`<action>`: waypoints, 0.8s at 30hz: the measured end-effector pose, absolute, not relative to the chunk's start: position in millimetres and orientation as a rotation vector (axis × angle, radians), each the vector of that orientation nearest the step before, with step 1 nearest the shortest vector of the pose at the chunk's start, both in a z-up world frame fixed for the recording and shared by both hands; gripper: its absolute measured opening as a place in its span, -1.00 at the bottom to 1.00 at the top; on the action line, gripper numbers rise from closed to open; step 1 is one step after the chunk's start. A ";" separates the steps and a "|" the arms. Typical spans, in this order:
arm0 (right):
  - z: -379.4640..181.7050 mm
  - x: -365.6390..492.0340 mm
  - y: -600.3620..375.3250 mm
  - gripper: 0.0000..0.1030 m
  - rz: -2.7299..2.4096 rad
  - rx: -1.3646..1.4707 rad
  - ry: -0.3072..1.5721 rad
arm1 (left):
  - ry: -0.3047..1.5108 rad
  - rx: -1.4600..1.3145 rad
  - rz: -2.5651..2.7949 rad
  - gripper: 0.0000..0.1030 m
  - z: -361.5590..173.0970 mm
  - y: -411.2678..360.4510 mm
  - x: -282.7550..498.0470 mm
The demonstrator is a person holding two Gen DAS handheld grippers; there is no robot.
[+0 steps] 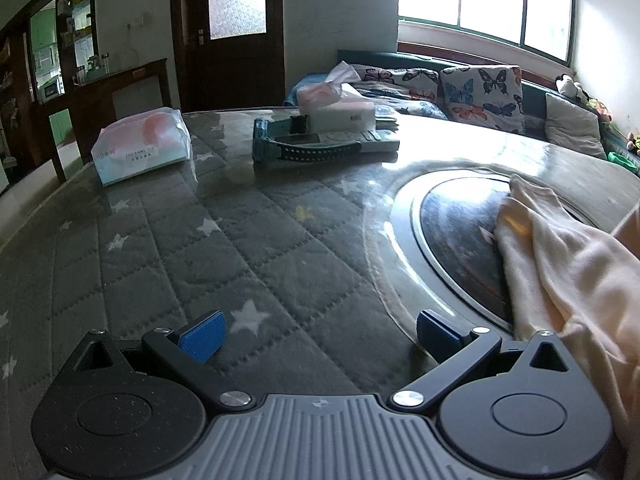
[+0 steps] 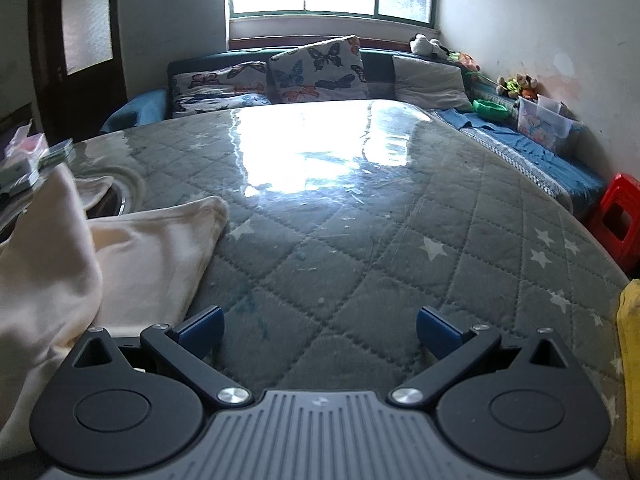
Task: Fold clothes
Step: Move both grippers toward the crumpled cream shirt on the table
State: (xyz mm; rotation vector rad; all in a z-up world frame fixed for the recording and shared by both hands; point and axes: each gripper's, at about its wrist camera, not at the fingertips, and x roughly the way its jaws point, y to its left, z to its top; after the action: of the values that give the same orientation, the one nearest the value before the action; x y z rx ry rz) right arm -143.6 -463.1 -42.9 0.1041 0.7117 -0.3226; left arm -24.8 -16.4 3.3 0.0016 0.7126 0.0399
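A cream garment (image 1: 568, 264) lies crumpled on the table at the right of the left wrist view, partly over the round inset. It also shows at the left of the right wrist view (image 2: 120, 256). My left gripper (image 1: 320, 338) is open and empty, low over the quilted table cover, with the garment just right of its right finger. My right gripper (image 2: 320, 334) is open and empty, with the garment just left of its left finger.
The table (image 2: 360, 248) has a grey star-quilted cover under clear plastic and a round dark inset (image 1: 452, 232). Tissue packs (image 1: 140, 146), a box (image 1: 340, 110) and a remote (image 1: 320, 144) lie at the far side. A sofa (image 2: 320, 76), a red stool (image 2: 616, 216) and something yellow (image 2: 630, 360) stand nearby.
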 end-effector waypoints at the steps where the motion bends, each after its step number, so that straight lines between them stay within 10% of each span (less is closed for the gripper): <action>1: -41.7 -145.9 -460.7 1.00 -0.317 0.098 0.707 | 0.714 0.003 0.035 1.00 3.4 -18.7 -27.7; 24: -18.0 -182.7 -414.6 1.00 -0.206 0.091 0.672 | 0.744 -0.016 -0.109 1.00 20.6 -60.0 -86.6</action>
State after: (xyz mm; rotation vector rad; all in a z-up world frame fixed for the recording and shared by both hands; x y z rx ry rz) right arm -182.7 -414.6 -18.0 0.0907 0.6723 -0.2060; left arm -86.6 -60.0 20.6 -0.0163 0.7436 -0.1089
